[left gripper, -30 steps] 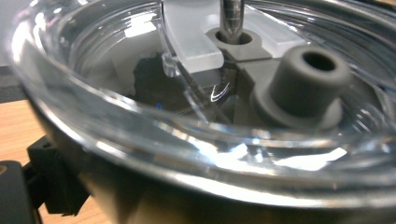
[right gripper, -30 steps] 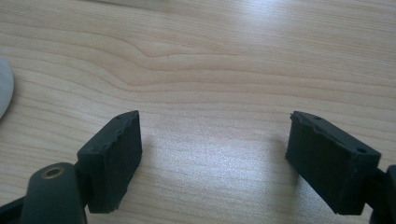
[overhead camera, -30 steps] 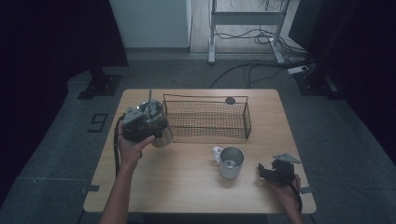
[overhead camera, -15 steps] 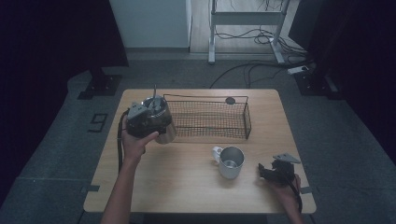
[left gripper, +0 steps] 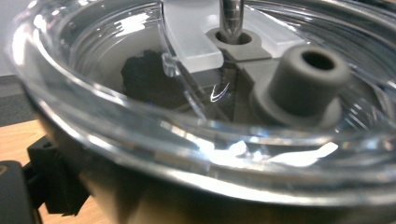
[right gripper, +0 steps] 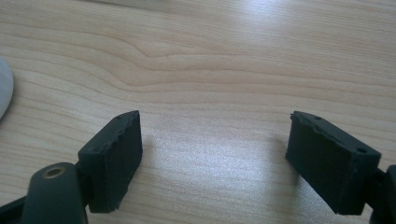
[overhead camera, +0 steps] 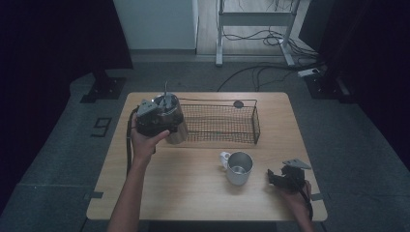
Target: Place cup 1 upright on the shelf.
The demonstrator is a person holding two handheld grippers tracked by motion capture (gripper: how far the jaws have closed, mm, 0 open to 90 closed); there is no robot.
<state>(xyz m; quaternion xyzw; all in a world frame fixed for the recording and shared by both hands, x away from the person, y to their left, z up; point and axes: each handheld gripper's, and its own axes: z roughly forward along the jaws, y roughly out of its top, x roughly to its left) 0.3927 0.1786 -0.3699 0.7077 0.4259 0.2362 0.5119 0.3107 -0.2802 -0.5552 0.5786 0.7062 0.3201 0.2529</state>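
Note:
A steel tumbler (overhead camera: pixel 177 132) with a clear lid (left gripper: pixel 116 60) and a metal straw (overhead camera: pixel 166 90) hangs above the table's left rear. My left gripper (overhead camera: pixel 162 123) is shut on its body, right by the left end of the black wire basket (overhead camera: pixel 220 123). In the left gripper view the lid's grey spout (left gripper: pixel 308 79) is close up, and one of my black fingers (left gripper: pixel 51 182) presses the steel wall. A steel mug (overhead camera: pixel 239 167) with a white handle stands in front of the basket. My right gripper (overhead camera: pixel 276 178) rests low to the mug's right, jaws (right gripper: pixel 215 158) open over bare wood.
The wooden table (overhead camera: pixel 193 193) has free room along its front and left. A small dark round object (overhead camera: pixel 238 104) lies behind the basket. A white curved edge (right gripper: pixel 3 93) shows at the left of the right gripper view. Cables lie on the floor beyond.
My left gripper has carried the tumbler up and to the right, closer to the basket's left end. The right gripper and the mug have stayed put.

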